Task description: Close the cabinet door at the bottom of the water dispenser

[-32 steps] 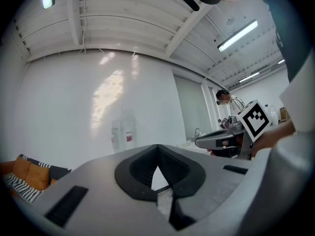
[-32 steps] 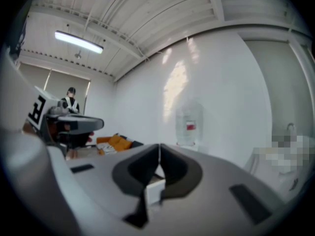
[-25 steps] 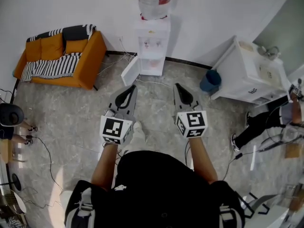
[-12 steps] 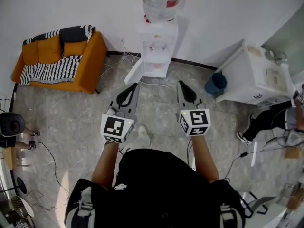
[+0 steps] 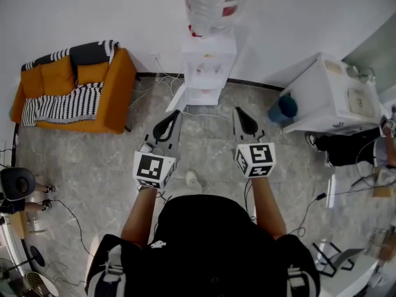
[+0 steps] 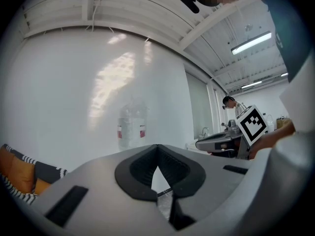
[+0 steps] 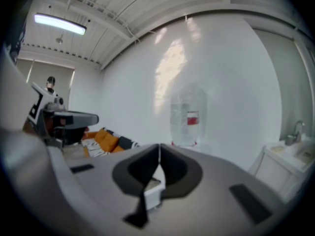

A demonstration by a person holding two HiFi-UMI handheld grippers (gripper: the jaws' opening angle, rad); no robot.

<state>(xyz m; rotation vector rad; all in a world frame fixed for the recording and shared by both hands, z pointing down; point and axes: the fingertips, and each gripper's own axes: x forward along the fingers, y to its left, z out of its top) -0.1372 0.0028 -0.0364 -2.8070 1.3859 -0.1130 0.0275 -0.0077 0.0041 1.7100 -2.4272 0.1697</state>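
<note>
The left claw (image 5: 174, 114) and right claw (image 5: 237, 112) are pinched shut, empty, aimed at the water dispenser (image 5: 207, 67), whose bottom door (image 5: 177, 98) stands ajar.

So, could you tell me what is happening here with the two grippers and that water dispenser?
A person holds a two-jaw gripper in each hand and faces the white floor-standing water dispenser with a clear plastic bottle on top. Its white bottom cabinet door stands open, swung out to the left in the head view. The left gripper and right gripper are both shut and empty, pointing at the dispenser from some way off; the door is not yet touched.
</note>
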